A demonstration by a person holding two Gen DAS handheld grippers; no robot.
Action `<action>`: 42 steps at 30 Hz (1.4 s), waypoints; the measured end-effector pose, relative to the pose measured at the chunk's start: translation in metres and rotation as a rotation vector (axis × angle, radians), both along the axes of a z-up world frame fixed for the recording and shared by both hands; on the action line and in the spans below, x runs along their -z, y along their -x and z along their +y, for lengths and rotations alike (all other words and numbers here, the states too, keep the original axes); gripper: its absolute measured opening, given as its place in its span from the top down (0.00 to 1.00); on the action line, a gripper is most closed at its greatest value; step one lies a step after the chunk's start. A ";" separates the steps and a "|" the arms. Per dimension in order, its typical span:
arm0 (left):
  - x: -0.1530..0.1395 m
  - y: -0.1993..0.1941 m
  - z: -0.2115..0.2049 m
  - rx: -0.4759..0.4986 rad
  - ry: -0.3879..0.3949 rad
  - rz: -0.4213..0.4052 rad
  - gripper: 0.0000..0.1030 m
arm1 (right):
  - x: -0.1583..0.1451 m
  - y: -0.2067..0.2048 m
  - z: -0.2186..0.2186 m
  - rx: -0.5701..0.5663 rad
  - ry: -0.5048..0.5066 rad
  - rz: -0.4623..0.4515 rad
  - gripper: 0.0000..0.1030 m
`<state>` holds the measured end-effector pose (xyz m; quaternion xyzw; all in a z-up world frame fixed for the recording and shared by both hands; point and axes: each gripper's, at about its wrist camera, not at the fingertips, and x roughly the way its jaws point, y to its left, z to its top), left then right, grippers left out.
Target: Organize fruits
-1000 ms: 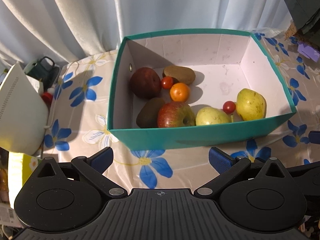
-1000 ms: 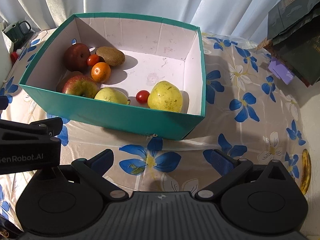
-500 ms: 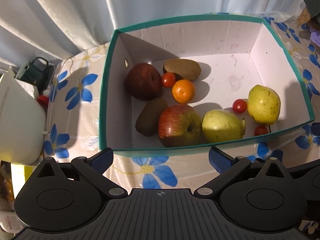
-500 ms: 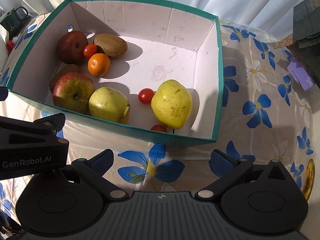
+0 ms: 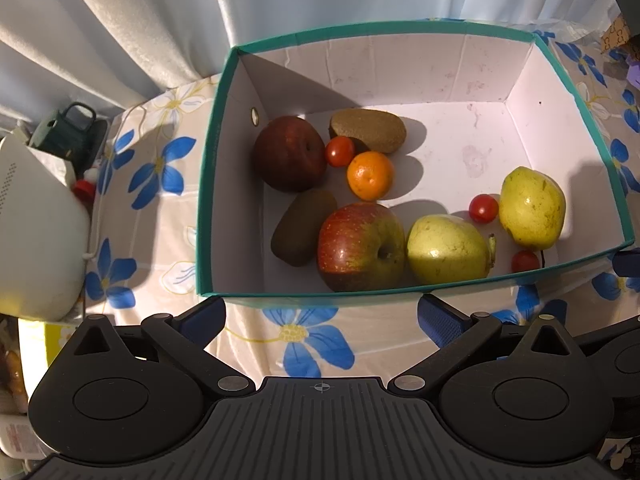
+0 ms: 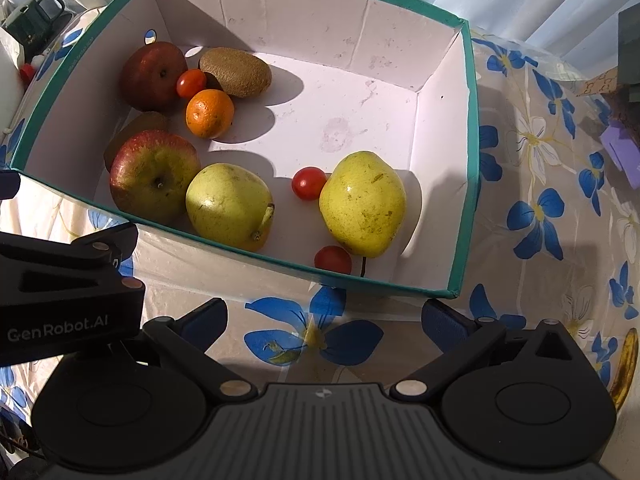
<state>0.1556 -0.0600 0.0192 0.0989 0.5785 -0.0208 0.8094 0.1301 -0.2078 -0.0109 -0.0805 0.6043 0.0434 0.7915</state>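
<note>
Left wrist view: the left gripper (image 5: 320, 316) hangs spread wide and empty just short of the teal box (image 5: 208, 200), whose fruit runs from the dark apple (image 5: 289, 153) and kiwi (image 5: 367, 130) past the orange (image 5: 370, 175) to the yellow pear (image 5: 532, 207). Both cameras have come nearer since a second ago; the box fills more of each picture. The right gripper (image 6: 324, 316), likewise spread and empty, alone shows a banana (image 6: 626, 364) on the flowered cloth (image 6: 540, 200).

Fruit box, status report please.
Left gripper and right gripper: jaws open, empty, short of the box. Fruit all inside. Nothing in the way.
</note>
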 end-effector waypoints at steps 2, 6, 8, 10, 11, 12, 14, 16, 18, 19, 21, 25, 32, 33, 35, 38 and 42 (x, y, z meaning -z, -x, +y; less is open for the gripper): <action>0.000 0.001 0.000 0.001 0.000 -0.001 0.00 | 0.000 0.000 0.000 0.000 -0.002 -0.002 0.00; 0.000 0.002 0.000 0.003 0.000 -0.006 0.00 | -0.001 0.001 0.001 -0.002 -0.003 -0.002 0.00; 0.000 0.003 -0.001 0.002 -0.003 -0.010 0.00 | -0.001 0.002 0.000 -0.002 -0.005 -0.001 0.00; -0.001 0.004 -0.001 0.006 -0.007 -0.017 0.00 | -0.001 0.003 0.000 0.000 -0.007 0.000 0.00; -0.001 0.004 -0.001 0.007 -0.009 -0.019 0.00 | -0.002 0.003 0.000 0.002 -0.008 0.000 0.00; -0.002 0.004 -0.001 0.007 -0.009 -0.020 0.00 | -0.002 0.003 0.000 0.002 -0.008 0.000 0.00; -0.002 0.004 -0.001 0.007 -0.008 -0.019 0.00 | -0.002 0.004 0.000 0.000 -0.010 -0.001 0.00; -0.002 0.005 -0.001 0.008 -0.006 -0.019 0.00 | -0.003 0.005 0.001 -0.003 -0.011 -0.005 0.00; -0.003 0.005 -0.001 0.009 -0.006 -0.021 0.00 | -0.004 0.007 0.002 -0.006 -0.010 -0.009 0.00; -0.003 0.005 -0.001 0.009 -0.007 -0.020 0.00 | -0.004 0.007 0.002 -0.007 -0.008 -0.010 0.00; -0.003 0.005 -0.001 0.010 -0.006 -0.021 0.00 | -0.005 0.008 0.003 -0.009 -0.008 -0.012 0.00; -0.005 0.008 0.000 0.010 -0.006 -0.029 0.00 | -0.006 0.010 0.004 -0.013 -0.004 -0.021 0.00; -0.007 0.011 0.000 0.014 -0.007 -0.039 0.00 | -0.009 0.012 0.005 -0.016 -0.002 -0.030 0.00; -0.007 0.011 0.000 0.015 -0.007 -0.041 0.00 | -0.009 0.012 0.005 -0.016 -0.002 -0.030 0.00; -0.007 0.012 0.000 0.016 -0.008 -0.045 0.00 | -0.009 0.012 0.005 -0.016 -0.002 -0.030 0.00; -0.008 0.013 0.000 0.016 -0.008 -0.047 0.00 | -0.010 0.013 0.005 -0.016 -0.003 -0.033 0.00; -0.008 0.013 0.000 0.016 -0.009 -0.048 0.00 | -0.011 0.014 0.004 -0.016 -0.004 -0.036 0.00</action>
